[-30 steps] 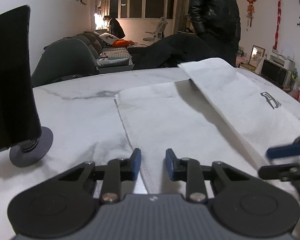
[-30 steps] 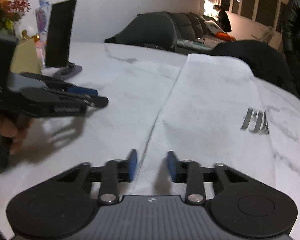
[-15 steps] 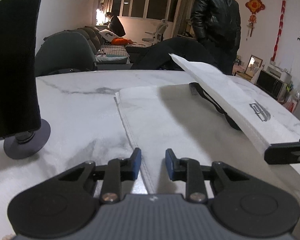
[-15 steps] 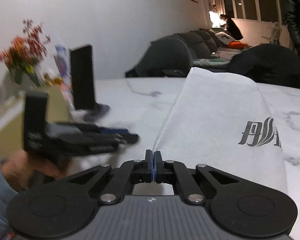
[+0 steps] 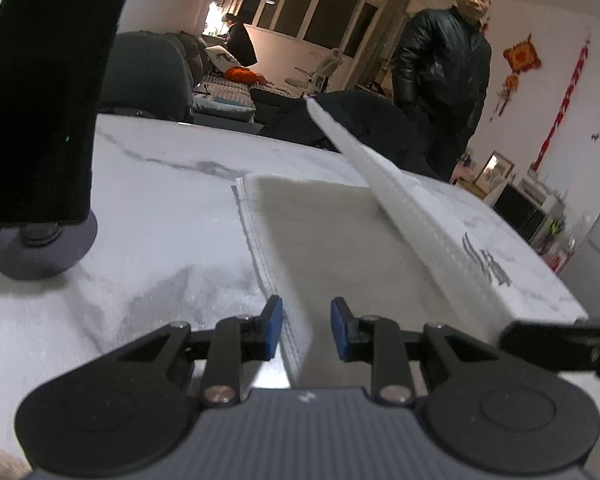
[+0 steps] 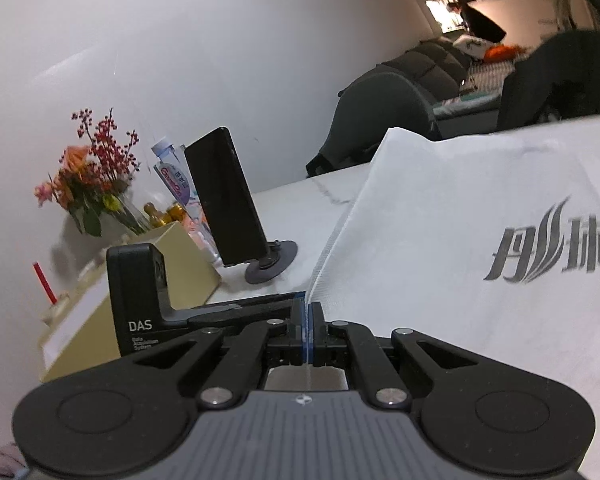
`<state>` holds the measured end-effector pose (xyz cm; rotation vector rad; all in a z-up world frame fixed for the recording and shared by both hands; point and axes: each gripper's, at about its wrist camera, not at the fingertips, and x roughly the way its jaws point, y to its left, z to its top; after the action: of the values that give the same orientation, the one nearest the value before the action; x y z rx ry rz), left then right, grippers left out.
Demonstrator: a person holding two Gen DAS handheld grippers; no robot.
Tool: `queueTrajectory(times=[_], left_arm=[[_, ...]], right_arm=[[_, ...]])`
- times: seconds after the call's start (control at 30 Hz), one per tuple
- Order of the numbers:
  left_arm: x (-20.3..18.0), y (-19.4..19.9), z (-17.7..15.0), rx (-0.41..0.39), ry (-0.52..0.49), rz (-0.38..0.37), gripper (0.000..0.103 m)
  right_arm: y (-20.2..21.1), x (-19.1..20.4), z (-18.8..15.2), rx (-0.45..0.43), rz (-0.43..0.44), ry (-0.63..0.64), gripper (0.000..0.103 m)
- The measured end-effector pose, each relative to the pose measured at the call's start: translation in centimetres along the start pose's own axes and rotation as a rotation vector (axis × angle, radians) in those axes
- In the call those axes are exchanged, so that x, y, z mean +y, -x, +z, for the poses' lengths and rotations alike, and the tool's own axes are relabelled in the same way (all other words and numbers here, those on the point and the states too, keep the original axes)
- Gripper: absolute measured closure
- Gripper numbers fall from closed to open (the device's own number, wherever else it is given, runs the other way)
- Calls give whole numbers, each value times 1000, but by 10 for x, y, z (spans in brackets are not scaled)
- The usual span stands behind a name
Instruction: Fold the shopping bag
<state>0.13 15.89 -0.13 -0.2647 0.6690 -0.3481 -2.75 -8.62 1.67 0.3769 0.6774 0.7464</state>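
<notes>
A white non-woven shopping bag [image 5: 332,240] with a grey logo lies on the marble table [image 5: 160,208]. My left gripper [image 5: 306,328] is open low over the table, and the bag's stitched left edge runs between its blue pads. One half of the bag rises as a flap [image 5: 400,200], and the right gripper's fingers [image 5: 540,340] hold its near corner. In the right wrist view my right gripper [image 6: 308,328] is shut on the bag's edge, and the lifted panel [image 6: 440,220] with the logo [image 6: 552,248] fills the right side. The left gripper's fingers [image 6: 252,306] reach in just beyond it.
A black phone on a round stand [image 6: 228,196] sits on the table's left part, also close by in the left wrist view [image 5: 40,100]. A beige box [image 6: 180,264], bottles and flowers [image 6: 88,184] line the wall. A person in a dark jacket [image 5: 444,72] stands beyond the far edge.
My right gripper closed on the bag's edge and raised that half into a steep flap swinging left. The left gripper stayed open at the stitched edge and moved in lower.
</notes>
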Motion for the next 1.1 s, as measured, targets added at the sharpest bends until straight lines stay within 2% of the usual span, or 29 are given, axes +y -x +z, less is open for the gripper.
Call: queueTrajectory(times=[0.13,0.27,0.43,0.63,0.8,1.1], left_arm=[[5,-2,1,-6,37,-15,79],[23,-3,-2,-27,166,-80,79],[48,-8,-5,-37,341,-171,79],[48,-19,-2,-35,334,-173,74],[46,-21,-1,-36,322,-177,69],[45,-20,1,-37,316,-180,69]], right_arm=[[-8,-6,-6,1,18,-51,100],[-9,-13,-10,-1,22,-90,100],[-16,-15,-13,18,-25,-79,100],[-31,-8,-20,60,-86,-5,100],[-35,-3,-22,77,-89,30,100],[-43,0,-24,100,-107,59,100]])
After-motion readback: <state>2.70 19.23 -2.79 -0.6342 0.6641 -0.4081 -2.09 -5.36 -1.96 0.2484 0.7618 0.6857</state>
